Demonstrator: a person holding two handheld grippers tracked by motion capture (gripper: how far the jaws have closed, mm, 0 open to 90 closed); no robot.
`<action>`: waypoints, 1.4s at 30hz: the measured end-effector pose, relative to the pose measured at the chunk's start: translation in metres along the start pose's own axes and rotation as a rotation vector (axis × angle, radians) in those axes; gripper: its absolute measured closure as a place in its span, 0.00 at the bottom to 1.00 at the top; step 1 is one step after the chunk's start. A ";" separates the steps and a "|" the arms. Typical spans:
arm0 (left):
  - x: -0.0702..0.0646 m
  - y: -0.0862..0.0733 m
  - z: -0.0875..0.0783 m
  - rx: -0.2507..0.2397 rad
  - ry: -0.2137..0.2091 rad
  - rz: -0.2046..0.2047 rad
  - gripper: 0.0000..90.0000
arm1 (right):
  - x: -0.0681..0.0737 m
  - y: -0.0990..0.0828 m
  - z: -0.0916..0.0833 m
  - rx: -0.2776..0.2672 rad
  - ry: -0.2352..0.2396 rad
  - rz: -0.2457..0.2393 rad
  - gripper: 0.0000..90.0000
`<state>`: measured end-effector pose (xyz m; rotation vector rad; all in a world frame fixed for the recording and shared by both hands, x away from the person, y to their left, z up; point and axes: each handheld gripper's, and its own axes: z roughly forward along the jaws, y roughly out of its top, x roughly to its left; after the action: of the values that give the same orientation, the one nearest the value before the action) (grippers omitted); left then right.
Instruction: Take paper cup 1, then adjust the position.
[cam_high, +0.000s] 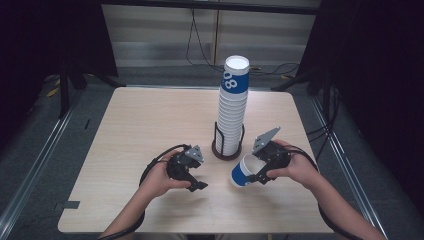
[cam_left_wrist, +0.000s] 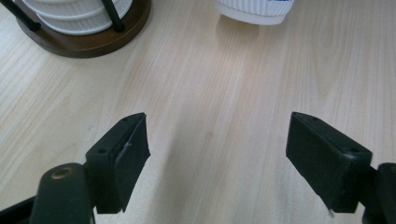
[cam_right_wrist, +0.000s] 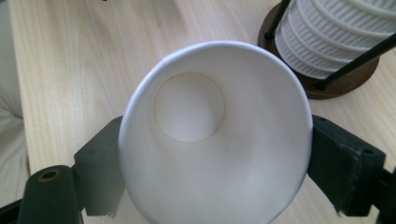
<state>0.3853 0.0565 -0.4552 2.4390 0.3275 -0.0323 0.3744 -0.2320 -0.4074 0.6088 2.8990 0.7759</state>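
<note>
Paper cup (cam_high: 243, 173), blue outside and white inside, is lying tilted in the right gripper (cam_high: 256, 177) at about 5 o'clock from the table's (cam_high: 150, 120) centre, its open mouth facing the right gripper's camera. In the right gripper view the two black jaws are pressing on opposite sides of the cup's (cam_right_wrist: 210, 135) rim, at 9 and 3 o'clock, so the cup is clamped and, in the high view, is sitting low over the wood; whether it is touching the wood cannot be told. The stack of cups (cam_high: 232, 107) is standing inverted in a dark round holder (cam_high: 227, 150) just to the cup's 11 o'clock, near but apart from it.

The left gripper (cam_high: 196, 184) is hovering at about 7 o'clock from the holder, its jaws standing apart with nothing between them; the left gripper view is showing bare wood between the jaws and the base of the holder (cam_left_wrist: 84, 42) at 11 o'clock.

The step in hand appears to be handling a single cup taken apart from the stack. The next move probably calls for turning the cup level and setting it on the open wood in front of the holder, or passing it to the free left gripper, while keeping the squeeze light so the thin rim is not buckling.
</note>
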 end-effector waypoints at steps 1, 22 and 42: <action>0.000 0.000 0.000 0.000 0.000 0.001 0.23 | 0.000 0.000 0.000 0.003 -0.012 -0.014 0.16; 0.000 -0.001 -0.001 -0.009 -0.006 -0.001 0.23 | 0.002 0.002 0.017 -0.001 -0.027 -0.038 0.14; 0.002 -0.004 -0.003 -0.017 -0.016 -0.022 0.23 | 0.002 -0.012 0.012 -0.043 -0.017 -0.022 0.14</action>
<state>0.3860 0.0619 -0.4556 2.4166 0.3457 -0.0583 0.3702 -0.2350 -0.4236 0.5749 2.8601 0.8238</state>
